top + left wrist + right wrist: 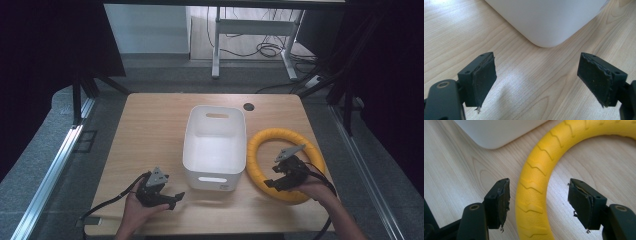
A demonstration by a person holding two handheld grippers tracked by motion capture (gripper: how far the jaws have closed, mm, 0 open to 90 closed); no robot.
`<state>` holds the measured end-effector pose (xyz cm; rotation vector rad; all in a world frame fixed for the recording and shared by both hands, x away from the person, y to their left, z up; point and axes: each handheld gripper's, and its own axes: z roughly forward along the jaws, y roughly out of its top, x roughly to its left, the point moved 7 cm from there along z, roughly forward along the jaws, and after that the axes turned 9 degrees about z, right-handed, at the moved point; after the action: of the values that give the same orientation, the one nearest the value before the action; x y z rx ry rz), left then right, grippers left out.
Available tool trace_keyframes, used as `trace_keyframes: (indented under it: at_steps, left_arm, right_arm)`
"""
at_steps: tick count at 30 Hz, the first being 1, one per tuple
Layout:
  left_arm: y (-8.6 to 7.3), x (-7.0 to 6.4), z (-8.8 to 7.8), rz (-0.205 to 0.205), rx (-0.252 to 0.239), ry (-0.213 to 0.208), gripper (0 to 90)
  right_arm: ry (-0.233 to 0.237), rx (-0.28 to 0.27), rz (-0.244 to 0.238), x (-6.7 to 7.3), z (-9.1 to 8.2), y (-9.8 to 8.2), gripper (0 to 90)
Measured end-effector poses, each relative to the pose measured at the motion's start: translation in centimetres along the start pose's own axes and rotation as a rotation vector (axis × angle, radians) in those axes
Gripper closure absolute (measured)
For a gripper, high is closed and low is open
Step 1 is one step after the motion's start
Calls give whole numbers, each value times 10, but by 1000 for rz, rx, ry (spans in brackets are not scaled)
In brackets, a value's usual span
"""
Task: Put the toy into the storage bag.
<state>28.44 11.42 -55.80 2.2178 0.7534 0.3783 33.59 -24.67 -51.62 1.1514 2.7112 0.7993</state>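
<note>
A yellow ring (286,165) with a ridged tread lies flat on the wooden table (150,130), to the right of a white bin (215,142). My right gripper (272,183) hovers over the ring's near side, open. In the right gripper view the yellow ring (536,185) runs between the two pads without touching either, closer to the left pad (503,200). My left gripper (176,197) rests near the table's front edge, left of the bin, open. The left gripper view has bare wood between the pads and the white bin's (549,20) rounded corner just ahead.
The white bin stands in the middle of the table with nothing visible inside. A dark round hole (248,106) sits in the tabletop behind it. Beyond the table stand a desk frame (250,30) and floor cables (270,50). Dark curtains hang at both sides.
</note>
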Motion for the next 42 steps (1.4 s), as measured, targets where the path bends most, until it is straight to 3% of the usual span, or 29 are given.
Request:
trace_keyframes:
  at_steps: [7, 12, 24, 30, 32, 37, 42]
  left_arm:
    - [-1, -1, 2, 1, 7, -3, 154]
    - [-2, -1, 4, 1, 13, -5, 154]
    - [-3, -2, 8, 6, 26, -10, 152]
    - [-3, -3, 8, 7, 27, -13, 151]
    - [-3, -3, 8, 6, 26, -13, 151]
    - [-3, -4, 9, 4, 26, -16, 151]
    - [-4, -3, 9, 6, 28, -14, 151]
  right_arm:
    - [5, 105, -27, 1, 10, 2, 341]
    - [-9, 200, -38, -1, 24, -6, 333]
    - [-38, 335, -51, -1, 45, -20, 360]
    - [-34, 361, -48, 0, 50, -20, 418]
    - [-24, 373, -61, 2, 49, -20, 491]
    - [-14, 406, -55, 4, 50, -18, 503]
    - [32, 365, -17, 2, 47, -15, 507]
